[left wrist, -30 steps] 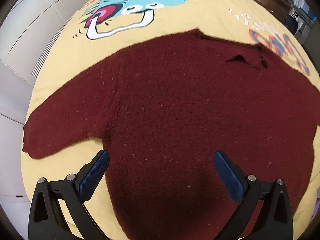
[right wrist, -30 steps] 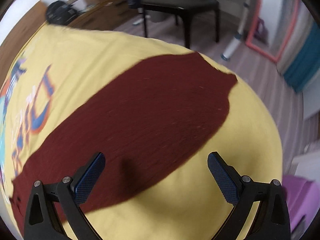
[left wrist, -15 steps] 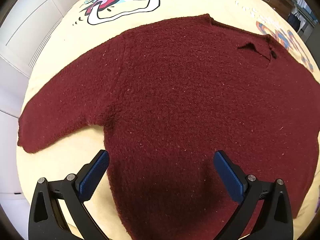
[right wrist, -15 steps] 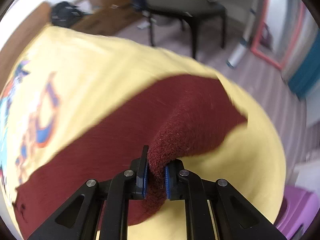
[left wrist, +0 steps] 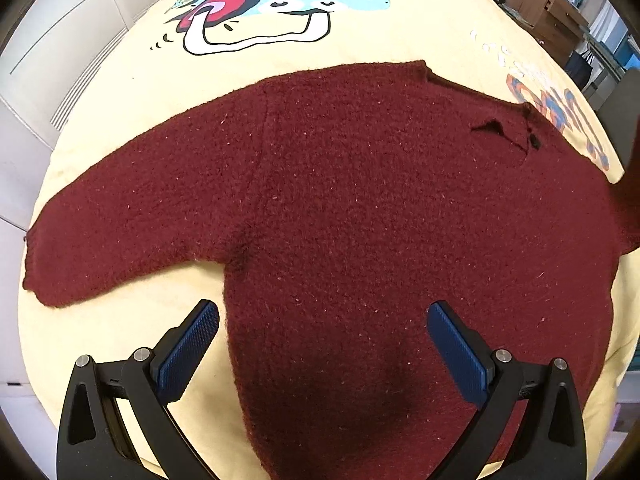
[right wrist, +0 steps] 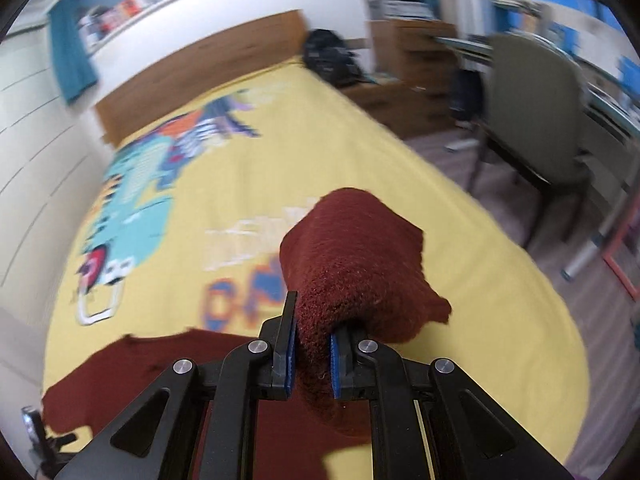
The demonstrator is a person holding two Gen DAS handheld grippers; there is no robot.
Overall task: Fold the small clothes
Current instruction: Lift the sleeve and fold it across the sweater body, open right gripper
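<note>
A small dark red knit sweater [left wrist: 360, 216] lies flat on a yellow bedspread [left wrist: 280, 56] with a cartoon print. Its left sleeve [left wrist: 120, 232] stretches out to the left. My left gripper [left wrist: 322, 344] is open and empty, hovering over the sweater's lower body near the left side seam. My right gripper [right wrist: 313, 354] is shut on the sweater's right sleeve [right wrist: 356, 256] and holds it lifted above the bed. The sweater's body [right wrist: 160, 368] shows below it in the right wrist view. The raised sleeve shows blurred at the right edge of the left wrist view [left wrist: 632, 200].
White wall panels [left wrist: 48, 60] run along the bed's left side. A wooden headboard [right wrist: 200, 76] is at the far end. A grey chair [right wrist: 536, 120], wooden drawers [right wrist: 408, 52] and a dark bag [right wrist: 328, 56] stand on the floor to the right.
My right gripper closed on the right sleeve, lifted it and swung it toward the sweater's body. My left gripper stayed open over the sweater's lower body.
</note>
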